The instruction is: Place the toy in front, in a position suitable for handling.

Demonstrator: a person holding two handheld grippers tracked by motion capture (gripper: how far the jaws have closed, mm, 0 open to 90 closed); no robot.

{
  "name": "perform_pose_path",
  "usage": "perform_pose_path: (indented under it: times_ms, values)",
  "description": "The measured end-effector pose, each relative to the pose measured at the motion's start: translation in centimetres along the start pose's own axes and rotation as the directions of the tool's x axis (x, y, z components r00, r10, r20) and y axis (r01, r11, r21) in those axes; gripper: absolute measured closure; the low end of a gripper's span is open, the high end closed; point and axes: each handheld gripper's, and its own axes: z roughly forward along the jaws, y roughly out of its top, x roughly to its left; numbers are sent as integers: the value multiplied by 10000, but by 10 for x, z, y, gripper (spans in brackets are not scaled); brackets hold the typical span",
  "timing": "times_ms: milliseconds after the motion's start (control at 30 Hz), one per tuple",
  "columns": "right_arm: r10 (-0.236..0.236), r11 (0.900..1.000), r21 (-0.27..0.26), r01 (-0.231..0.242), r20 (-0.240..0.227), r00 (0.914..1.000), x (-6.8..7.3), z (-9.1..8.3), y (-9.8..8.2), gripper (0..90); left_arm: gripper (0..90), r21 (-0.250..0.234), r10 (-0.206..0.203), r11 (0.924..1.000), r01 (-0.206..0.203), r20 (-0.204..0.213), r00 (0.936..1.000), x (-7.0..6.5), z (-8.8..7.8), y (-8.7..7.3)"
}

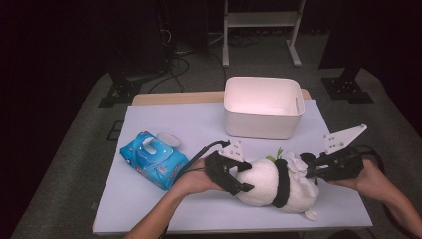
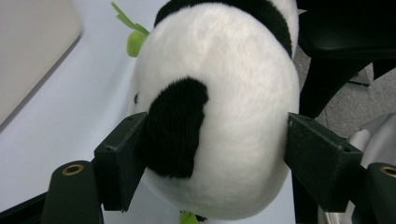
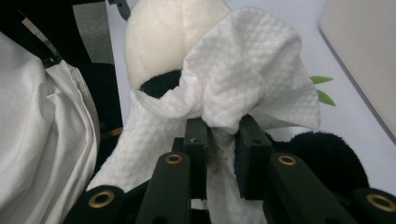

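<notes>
With the panda toy (image 1: 271,186) lying at the near right of the table (image 1: 199,129), the left tongs (image 1: 238,175) clasped its body wide while the right tongs (image 1: 307,170) pinched a wipe (image 3: 243,79) against it, so wiping appeared underway, not finished.

blue wipes pack (image 1: 154,160), print too small to read

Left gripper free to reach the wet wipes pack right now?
Probably not yet: the left gripper is clamped on the panda plush. The wet wipes pack lies close beside that hand, unobstructed once it lets go.
</notes>
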Motion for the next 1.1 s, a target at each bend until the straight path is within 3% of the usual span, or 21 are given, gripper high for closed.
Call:
perform_pose_path:
  times_ms: [67, 167, 300, 567, 867, 1033, 1100]
  values:
    - [57, 10000, 34, -57, -38, 10000, 1, -1, -4, 762, 245, -67, -15, 10000, 16, 54, 10000, -1, 2, -3]
    - [-35, 10000, 80, 35, -51, 10000, 2, 2, -2, 762, 355, -91, 51, 9999, -52, -118, 9999, -1, 3, -5]
    - [-485, 9985, 270, 483, 53, 9988, 4, 8, 9, 762, 422, -190, 157, 9997, -162, -296, 9994, 0, 0, 0]
    - [-1032, 9934, 488, 1040, -189, 9945, 8, 23, 30, 762, 418, -149, 537, 9984, -542, -348, 9980, -4, 0, 16]
    - [-713, 9961, 518, 712, -1, 9975, 8, 6, 15, 762, 433, -455, 530, 9975, -539, -218, 9984, -6, 0, 17]
    - [-998, 9943, 381, 999, -37, 9950, 10, 11, 22, 760, 435, -609, 560, 9965, -566, -116, 9984, -6, 0, 27]
    - [-1134, 9925, 452, 1140, -160, 9934, 11, 15, 25, 760, 432, -417, 623, 9971, -631, -201, 9979, -6, 0, 28]
